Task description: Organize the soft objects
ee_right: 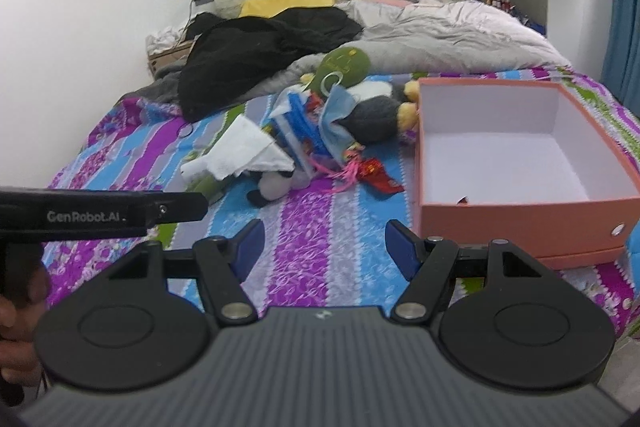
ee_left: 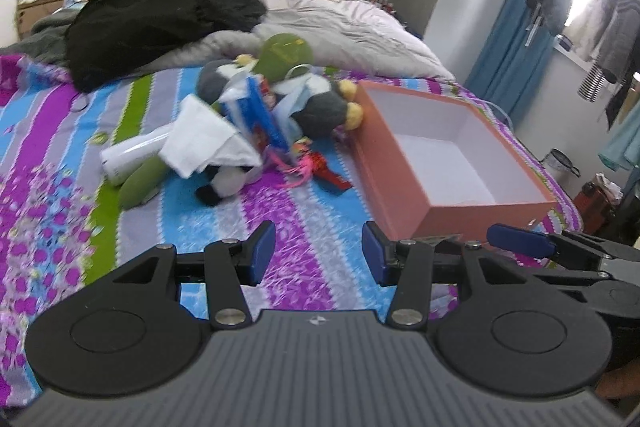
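A: How are the tongs seen?
B: The left gripper point(ee_left: 319, 253) and the right gripper point(ee_right: 324, 251) are held with jaws apart, nothing between them, above the striped purple-and-blue bedsheet point(ee_left: 304, 227).
A: Where are the soft things found?
B: A heap of plush toys point(ee_left: 280, 95), with a white cloth point(ee_left: 204, 143), is piled beside the open salmon-pink cardboard box point(ee_left: 456, 143).
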A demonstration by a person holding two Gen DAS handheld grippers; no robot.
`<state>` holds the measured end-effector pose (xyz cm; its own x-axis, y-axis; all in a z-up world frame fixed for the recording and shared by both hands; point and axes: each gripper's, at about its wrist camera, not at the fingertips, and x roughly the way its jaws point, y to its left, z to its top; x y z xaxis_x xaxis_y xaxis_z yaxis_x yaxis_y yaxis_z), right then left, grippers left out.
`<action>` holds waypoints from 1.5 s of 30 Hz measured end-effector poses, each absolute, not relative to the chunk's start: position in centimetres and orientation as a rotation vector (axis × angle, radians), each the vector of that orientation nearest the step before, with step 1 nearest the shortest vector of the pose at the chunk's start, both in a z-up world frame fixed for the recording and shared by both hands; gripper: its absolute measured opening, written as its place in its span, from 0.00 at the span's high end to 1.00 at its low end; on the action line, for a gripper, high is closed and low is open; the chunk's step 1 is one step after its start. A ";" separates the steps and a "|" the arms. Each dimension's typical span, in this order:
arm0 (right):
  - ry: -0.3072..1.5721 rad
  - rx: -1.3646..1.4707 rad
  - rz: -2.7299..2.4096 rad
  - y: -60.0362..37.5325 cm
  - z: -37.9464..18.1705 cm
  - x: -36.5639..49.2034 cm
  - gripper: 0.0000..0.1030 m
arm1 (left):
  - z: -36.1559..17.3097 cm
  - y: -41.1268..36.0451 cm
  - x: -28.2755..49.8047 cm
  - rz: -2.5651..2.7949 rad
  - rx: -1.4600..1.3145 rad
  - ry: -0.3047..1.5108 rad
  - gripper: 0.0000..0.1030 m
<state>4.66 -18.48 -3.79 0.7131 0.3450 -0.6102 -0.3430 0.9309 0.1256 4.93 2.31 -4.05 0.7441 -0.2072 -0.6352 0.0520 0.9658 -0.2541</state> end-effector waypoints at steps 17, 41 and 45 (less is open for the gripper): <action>0.752 -0.074 0.434 -14.1 -8.4 8.9 0.33 | -8.7 6.6 8.6 -0.039 -0.310 0.791 0.45; 0.739 -0.427 0.187 -8.2 -19.0 24.6 0.48 | -13.6 14.1 23.0 0.038 -0.378 0.714 0.39; 0.742 -0.486 0.154 -8.0 -20.7 26.0 0.61 | -14.4 13.9 24.2 0.037 -0.355 0.728 0.39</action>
<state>26.04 -7.96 -20.68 0.7318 -0.0350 -0.6806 -0.3022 0.8785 -0.3701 24.21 13.87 -14.43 0.7489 -0.0889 -0.6567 -0.1554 0.9398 -0.3044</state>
